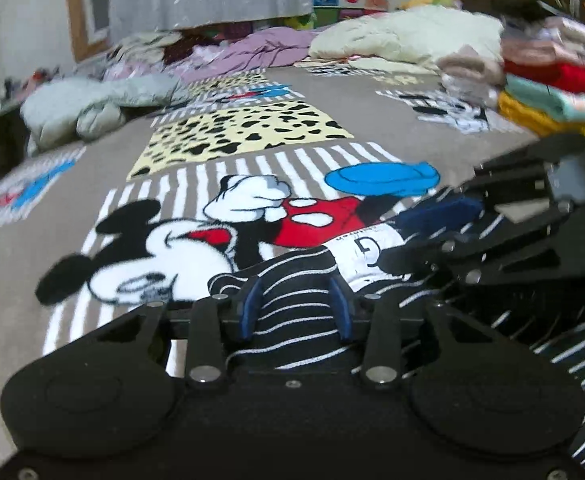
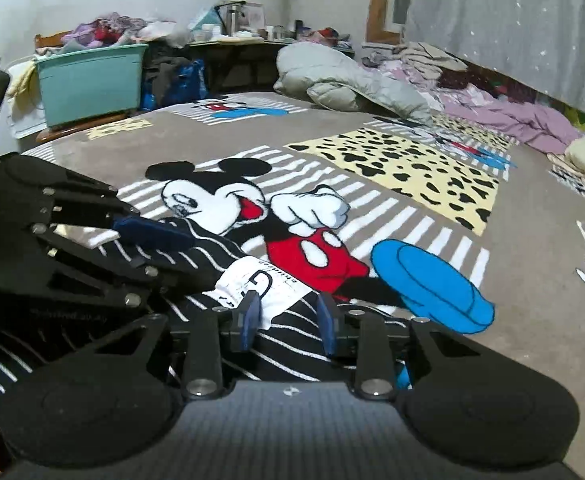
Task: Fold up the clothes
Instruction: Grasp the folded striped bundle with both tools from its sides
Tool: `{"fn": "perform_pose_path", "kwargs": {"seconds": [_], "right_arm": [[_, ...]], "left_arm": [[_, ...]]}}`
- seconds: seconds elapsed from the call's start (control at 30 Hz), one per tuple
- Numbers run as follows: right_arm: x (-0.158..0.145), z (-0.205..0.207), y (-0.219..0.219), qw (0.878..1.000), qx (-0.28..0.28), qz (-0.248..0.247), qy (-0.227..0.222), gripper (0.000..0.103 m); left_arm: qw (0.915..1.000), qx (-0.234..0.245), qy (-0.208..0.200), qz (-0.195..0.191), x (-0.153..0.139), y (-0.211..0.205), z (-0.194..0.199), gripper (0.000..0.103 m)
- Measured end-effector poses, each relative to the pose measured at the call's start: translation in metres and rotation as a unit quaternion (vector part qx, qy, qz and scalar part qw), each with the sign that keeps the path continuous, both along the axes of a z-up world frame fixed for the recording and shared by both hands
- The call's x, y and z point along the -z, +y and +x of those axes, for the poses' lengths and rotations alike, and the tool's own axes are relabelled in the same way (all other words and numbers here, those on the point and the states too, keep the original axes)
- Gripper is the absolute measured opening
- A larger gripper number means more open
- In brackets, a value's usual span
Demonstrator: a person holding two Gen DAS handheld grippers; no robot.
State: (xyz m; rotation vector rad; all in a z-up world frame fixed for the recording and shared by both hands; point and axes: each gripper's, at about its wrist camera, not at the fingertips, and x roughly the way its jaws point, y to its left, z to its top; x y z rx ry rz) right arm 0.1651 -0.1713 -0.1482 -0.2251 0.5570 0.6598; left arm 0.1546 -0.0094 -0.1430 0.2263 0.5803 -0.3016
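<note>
Black white-striped knit garment with a white printed label (image 1: 292,300): lying at the near edge of the grey cartoon-mouse bed blanket (image 1: 220,140), overlapping the mouse figure's legs; label facing up. Left gripper (image 1: 298,310): jaws part open, striped fabric bunched between the blue pads, grip uncertain; right gripper (image 2: 288,322): jaws part open astride the label edge, hold cannot be told. Stack of folded coloured clothes (image 1: 548,80): far right of the blanket.

Left gripper (image 1: 298,304) tilted downward, blue pads (image 1: 252,306) partly apart, striped fabric lying between them; whether pads press it, cannot tell. Right gripper (image 2: 288,322) close beside left one, same downward tilt, pads (image 2: 326,326) also partly apart over fabric, grip unclear.
</note>
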Motion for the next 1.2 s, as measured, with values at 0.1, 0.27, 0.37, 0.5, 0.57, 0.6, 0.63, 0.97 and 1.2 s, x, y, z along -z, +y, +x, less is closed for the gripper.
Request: {"fn": "perform_pose_path", "kwargs": {"seconds": [0.1, 0.27, 0.37, 0.5, 0.57, 0.6, 0.63, 0.97, 1.2], "right_arm": [[-0.002, 0.002, -0.002, 1.0, -0.011, -0.002, 0.006, 0.032], [-0.026, -0.005, 0.006, 1.0, 0.003, -0.012, -0.016, 0.036], [-0.031, -0.036, -0.013, 0.997, 0.052, 0.046, -0.035, 0.045], [-0.017, -0.066, -0.043, 0.983, 0.111, 0.144, -0.005, 0.038], [-0.006, -0.073, -0.053, 0.975, 0.136, 0.173, 0.014, 0.037], [0.0, -0.075, -0.053, 0.976, 0.14, 0.166, 0.022, 0.037], [0.004, -0.077, -0.054, 0.976, 0.143, 0.164, 0.027, 0.037], [0.01, -0.078, -0.093, 0.933, 0.196, 0.279, 0.115, 0.057], [0.04, -0.07, -0.096, 0.888, 0.197, 0.366, 0.197, 0.065]], "left_arm": [[1.0, 0.005, 0.004, 0.0, -0.004, 0.002, 0.001, 0.038], [0.9986, -0.008, 0.014, -0.05, -0.032, 0.019, -0.017, 0.05], [0.9949, -0.033, -0.002, -0.096, -0.043, 0.032, -0.05, 0.051], [0.9919, -0.037, 0.016, -0.121, -0.029, 0.033, -0.078, 0.051], [0.9932, -0.036, 0.029, -0.106, -0.015, 0.03, -0.084, 0.051], [0.994, -0.042, 0.032, -0.096, -0.01, 0.03, -0.084, 0.051], [0.9931, -0.048, 0.033, -0.101, -0.009, 0.033, -0.085, 0.051], [0.9021, -0.139, 0.144, -0.383, 0.008, 0.108, -0.071, 0.059], [0.8549, -0.15, 0.174, -0.465, 0.028, 0.102, -0.069, 0.045]]}}
